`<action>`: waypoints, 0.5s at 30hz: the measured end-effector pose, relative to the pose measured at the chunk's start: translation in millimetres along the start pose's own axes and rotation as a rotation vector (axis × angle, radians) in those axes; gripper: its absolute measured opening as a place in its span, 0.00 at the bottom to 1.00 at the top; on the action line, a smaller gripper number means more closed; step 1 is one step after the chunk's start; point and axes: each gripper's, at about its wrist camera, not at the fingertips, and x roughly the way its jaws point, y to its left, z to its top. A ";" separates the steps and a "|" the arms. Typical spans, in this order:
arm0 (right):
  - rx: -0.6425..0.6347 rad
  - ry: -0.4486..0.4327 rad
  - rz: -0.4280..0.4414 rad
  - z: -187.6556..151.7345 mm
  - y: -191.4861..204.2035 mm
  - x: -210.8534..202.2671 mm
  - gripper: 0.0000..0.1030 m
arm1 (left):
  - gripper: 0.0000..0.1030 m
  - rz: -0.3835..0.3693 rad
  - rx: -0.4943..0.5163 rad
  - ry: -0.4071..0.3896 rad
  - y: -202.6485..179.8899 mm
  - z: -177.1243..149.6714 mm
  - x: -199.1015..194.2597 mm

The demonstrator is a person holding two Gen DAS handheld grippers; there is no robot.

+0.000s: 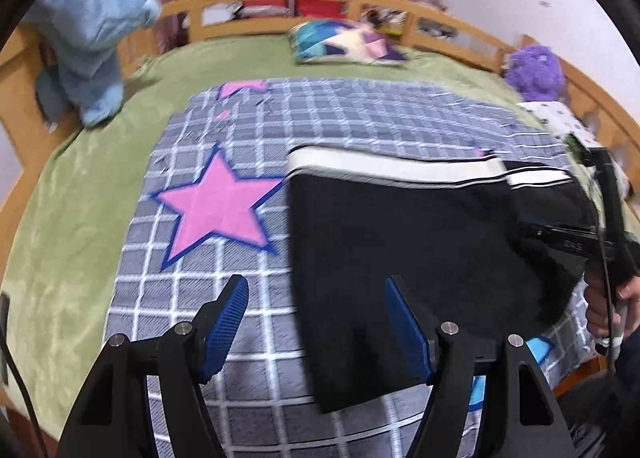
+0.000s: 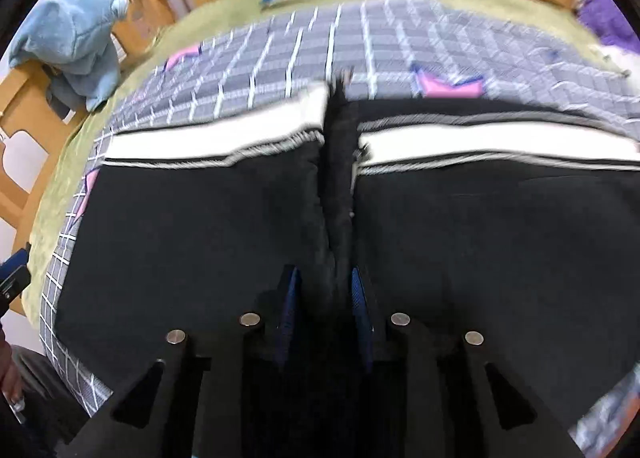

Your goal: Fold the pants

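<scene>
Left tongs (image 1: 316, 322), spread wide and empty, hover at lower centre over the checked grey star-print blanket (image 1: 224, 129). To their right lie the black pants with a white side stripe (image 1: 408, 242). Right tongs (image 2: 325, 290) pinch a bunched ridge of that cloth; pulling evenly should keep the fold flat. Blur hides the far edge.

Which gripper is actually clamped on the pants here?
The right gripper: it pinches a ridge of the black pants. The left gripper is open, holding nothing.

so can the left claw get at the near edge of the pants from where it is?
Probably yes. The left claw is open and empty, with the black pants edge between its fingers and nothing in between. The right claw pinches a fold farther right.
</scene>
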 end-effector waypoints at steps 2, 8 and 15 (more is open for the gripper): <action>-0.044 -0.112 0.000 -10.5 12.0 -37.5 0.31 | 0.66 -0.021 0.011 -0.010 -11.0 1.7 -0.1; -0.152 -0.088 0.000 -58.1 37.0 -41.4 0.35 | 0.66 -0.012 -0.027 0.102 -24.7 -34.4 48.1; -0.282 -0.061 -0.016 -64.9 56.2 -48.1 0.34 | 0.68 -0.048 -0.002 0.105 -23.2 -31.4 38.8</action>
